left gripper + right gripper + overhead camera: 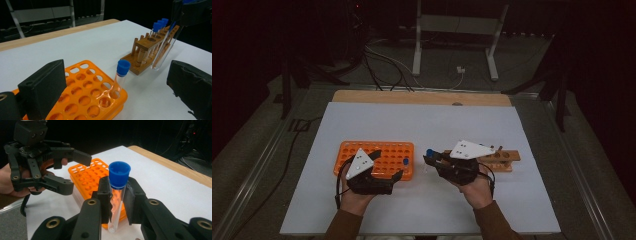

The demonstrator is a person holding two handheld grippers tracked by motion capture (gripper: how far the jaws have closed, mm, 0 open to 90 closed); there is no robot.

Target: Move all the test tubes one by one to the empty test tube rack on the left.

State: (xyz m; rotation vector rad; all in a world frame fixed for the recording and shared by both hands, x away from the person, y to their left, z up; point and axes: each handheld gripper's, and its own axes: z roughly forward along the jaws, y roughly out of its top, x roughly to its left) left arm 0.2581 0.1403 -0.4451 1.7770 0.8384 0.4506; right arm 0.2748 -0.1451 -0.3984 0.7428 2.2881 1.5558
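An orange tube rack (377, 159) lies left of centre on the white sheet. One clear test tube with a blue cap (120, 77) stands in its near corner hole. My left gripper (387, 166) hovers open over the rack's right end, its jaws on either side of that tube. My right gripper (117, 192) is shut on a second blue-capped tube (117, 202), held upright above the sheet between the two racks. A wooden rack (501, 160) to the right holds several blue-capped tubes (160, 25).
The white sheet (422, 125) covers a wooden table whose far edge (422, 97) shows bare. Beyond it are a white stand's legs (417, 50) and cables on a dark floor. Both of the person's hands come in at the front edge.
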